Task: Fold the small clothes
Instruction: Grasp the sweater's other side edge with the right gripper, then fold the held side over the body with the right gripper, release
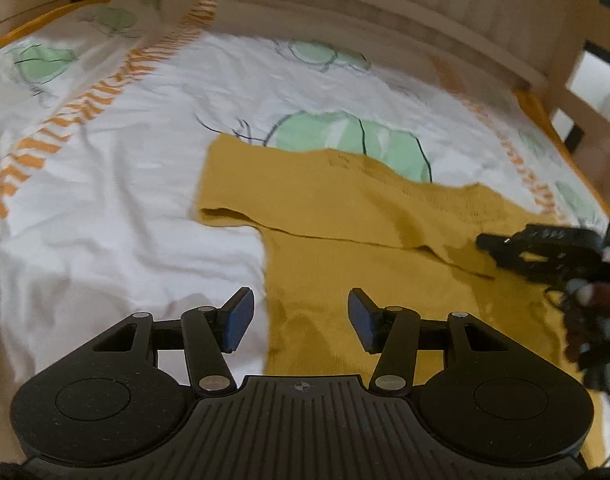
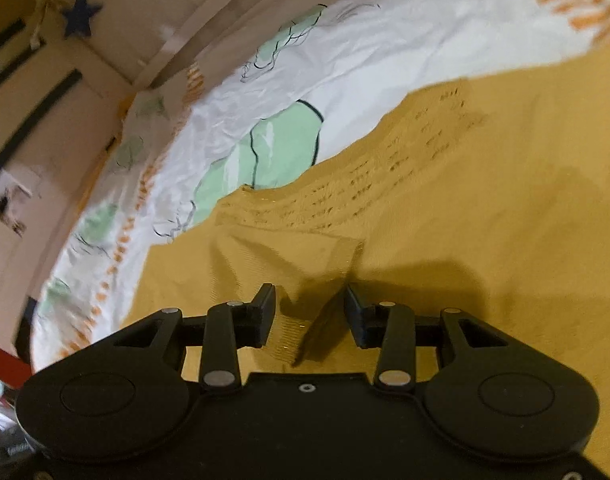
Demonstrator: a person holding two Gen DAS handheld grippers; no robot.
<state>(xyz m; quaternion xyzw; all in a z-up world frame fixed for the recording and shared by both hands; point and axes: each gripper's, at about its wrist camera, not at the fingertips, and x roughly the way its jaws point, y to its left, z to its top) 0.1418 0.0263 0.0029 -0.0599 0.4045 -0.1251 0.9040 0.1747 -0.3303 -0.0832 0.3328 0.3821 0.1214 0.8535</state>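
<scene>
A mustard-yellow knitted garment (image 1: 345,216) lies spread on the bed sheet (image 1: 105,200), with one folded-over layer across its top. My left gripper (image 1: 301,320) hovers open over the garment's left edge with nothing between its blue pads. In the right wrist view my right gripper (image 2: 309,312) stands open low over the garment (image 2: 465,200). A ribbed cuff (image 2: 301,332) lies loose between its jaws, and the pads do not press on it. The right gripper (image 1: 493,246) also shows at the right of the left wrist view, held by a hand (image 1: 593,320).
The white sheet carries green shapes and orange stripes. A wooden bed rail (image 1: 345,12) runs along the far side, with a wooden post (image 1: 565,60) at the right. A dark blue star (image 2: 80,16) hangs on the wall beyond the bed.
</scene>
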